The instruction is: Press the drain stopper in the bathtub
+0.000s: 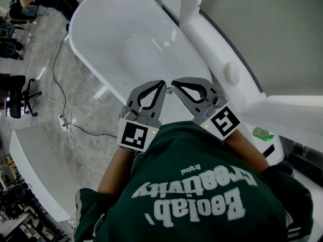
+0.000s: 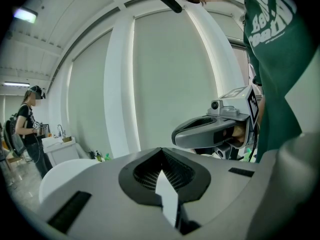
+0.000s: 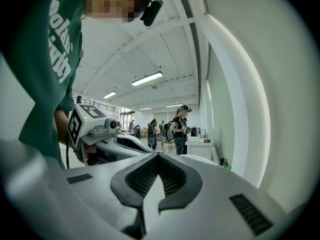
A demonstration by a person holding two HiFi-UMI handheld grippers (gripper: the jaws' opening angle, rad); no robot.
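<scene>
Left tongs (image 1: 162, 84) and right tongs (image 1: 174, 83) are both closed and empty, their tips nearly meeting above the near end of the bathtub (image 1: 116, 44), where the drain stopper (image 1: 169, 90) seems to be the small shiny disc between them. This looks like the approach, so one closed tip must dip down and push it. Only the head view shows it; the tongs' own views look level at the wall (image 2: 170, 84).

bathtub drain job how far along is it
Done: nothing that shows. In hand: the left gripper and right gripper, both shut and empty, are held tip to tip above the near end of the bathtub. To do: going down into it and pressing the stopper, which I can't pick out for sure.
</scene>
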